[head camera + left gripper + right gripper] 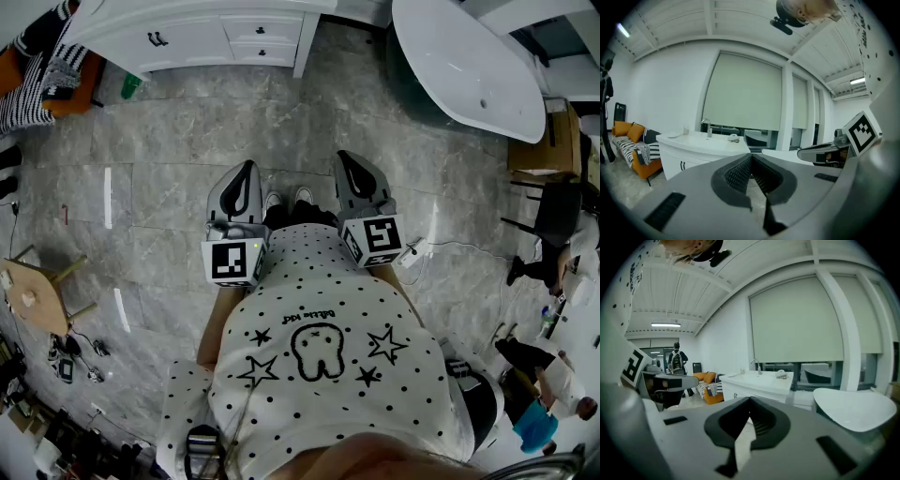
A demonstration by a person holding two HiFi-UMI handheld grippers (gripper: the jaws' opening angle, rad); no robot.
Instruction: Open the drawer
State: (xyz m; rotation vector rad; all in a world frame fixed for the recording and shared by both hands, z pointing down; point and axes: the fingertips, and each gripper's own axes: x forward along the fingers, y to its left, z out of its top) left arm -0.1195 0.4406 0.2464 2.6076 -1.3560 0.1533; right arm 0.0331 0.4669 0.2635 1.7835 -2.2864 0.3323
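Note:
The white vanity cabinet (187, 37) stands at the far side of the grey stone floor, its small drawers (265, 31) closed, each with a dark knob. I hold both grippers side by side at chest height, well short of the cabinet and touching nothing. In the head view the left gripper (246, 171) and the right gripper (347, 159) point forward. In the left gripper view the left gripper (751, 157) is shut and empty, and the cabinet (689, 157) lies ahead to its left. The right gripper (750, 401) also shows its tips together with nothing held, and the cabinet (757, 383) stands beyond it.
A white bathtub (469, 66) sits at the far right. An orange sofa (56, 84) with a striped throw is left of the cabinet. A wooden stool (37, 295) and cables lie at the left. A cardboard box (548, 141), a black chair (553, 211) and people (553, 375) are at the right.

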